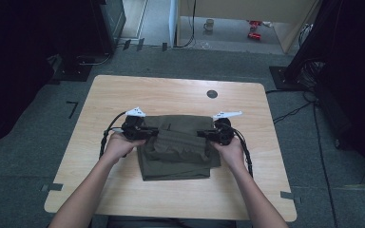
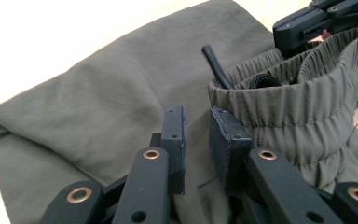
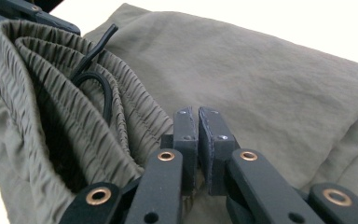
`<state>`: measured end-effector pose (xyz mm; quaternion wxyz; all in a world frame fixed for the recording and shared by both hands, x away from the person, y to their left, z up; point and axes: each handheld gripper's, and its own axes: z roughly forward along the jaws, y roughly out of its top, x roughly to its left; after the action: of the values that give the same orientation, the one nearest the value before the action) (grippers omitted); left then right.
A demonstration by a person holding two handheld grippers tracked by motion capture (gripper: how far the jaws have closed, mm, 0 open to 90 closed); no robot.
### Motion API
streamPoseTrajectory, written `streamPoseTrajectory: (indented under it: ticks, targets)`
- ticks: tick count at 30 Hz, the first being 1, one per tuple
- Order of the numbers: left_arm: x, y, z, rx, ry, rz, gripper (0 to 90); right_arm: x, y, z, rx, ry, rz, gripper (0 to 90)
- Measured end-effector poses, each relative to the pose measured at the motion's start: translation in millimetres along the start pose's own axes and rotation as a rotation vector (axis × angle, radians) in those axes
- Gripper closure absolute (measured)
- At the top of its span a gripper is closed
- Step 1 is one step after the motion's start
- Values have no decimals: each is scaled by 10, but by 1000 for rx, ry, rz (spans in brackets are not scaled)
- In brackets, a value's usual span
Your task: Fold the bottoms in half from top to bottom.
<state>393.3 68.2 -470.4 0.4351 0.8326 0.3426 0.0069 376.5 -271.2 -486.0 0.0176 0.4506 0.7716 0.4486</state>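
Beyond the work: table and floor clutter

Light wooden table [image 1: 123,95] with dark round grommet [image 1: 212,94]; past its far edge, white mug [image 1: 209,24] and red items [image 1: 254,29] on grey floor [image 1: 28,156].

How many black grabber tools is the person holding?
2. The left black two-jaw gripper is at the left edge of the folded olive-green fabric trousers. The right black two-jaw gripper is at their right edge, by the gathered waistband.
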Motion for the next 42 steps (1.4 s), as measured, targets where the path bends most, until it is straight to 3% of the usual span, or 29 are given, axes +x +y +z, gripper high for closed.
streamPoseTrajectory:
  ticks: [9,15,24,29,37,42]
  targets:
    - [-137,-169,-51,5,-39,11,756,103,-93,-142,-21,-22,-29,833]
    - [-183,-210,-29,16,-43,18,757,0,-116,-148,-29,-58,4,838]
    - [-217,-236,-20,17,-56,25,757,-171,-168,12,22,-104,37,842]
    - [-224,-257,-37,18,-59,15,754,-132,-185,20,27,-67,52,850]
    - [-351,-339,-157,15,-69,38,743,67,-255,-243,-20,6,30,846]
    - [-419,-405,-219,19,-80,36,722,177,-349,-362,-24,29,16,832]
